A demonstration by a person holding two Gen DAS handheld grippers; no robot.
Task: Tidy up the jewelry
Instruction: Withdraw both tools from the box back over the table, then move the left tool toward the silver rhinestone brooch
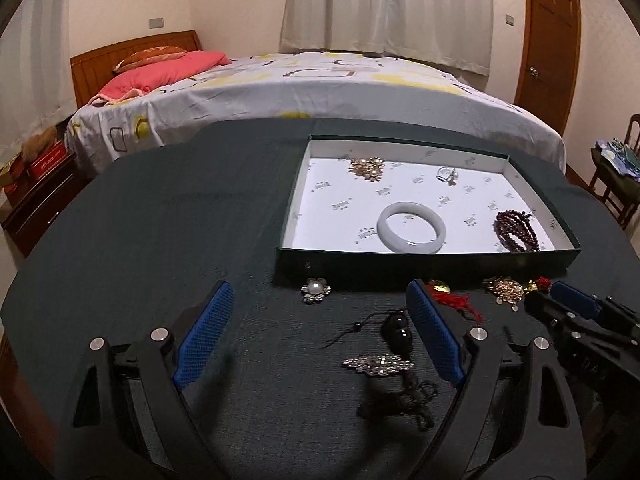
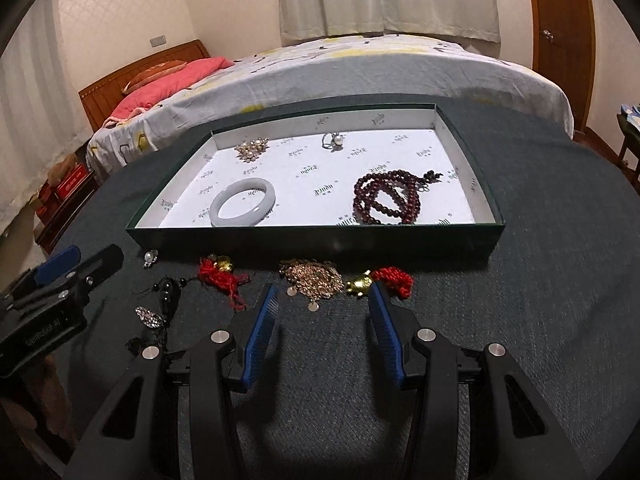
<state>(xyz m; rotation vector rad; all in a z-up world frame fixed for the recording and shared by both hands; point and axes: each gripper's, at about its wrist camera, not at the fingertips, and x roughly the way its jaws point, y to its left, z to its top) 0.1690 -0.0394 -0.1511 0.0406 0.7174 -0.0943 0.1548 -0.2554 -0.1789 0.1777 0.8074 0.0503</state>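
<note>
The near wall of the green box [image 2: 316, 246] hides the floor right behind it, and it cuts off the bottom of the dark red beads [image 2: 388, 200]. In the left wrist view the right gripper [image 1: 560, 304] covers part of a little gold and red charm [image 1: 536, 286]. The black knotted cord [image 1: 404, 400] lies in shadow, so its shape is hard to make out. The printed words inside the box are too small to read

Black-framed left tongs [image 1: 320, 320] and right tongs [image 2: 322, 312]: blue ribbed pads, round silver screws, triangular cut-outs.
</note>
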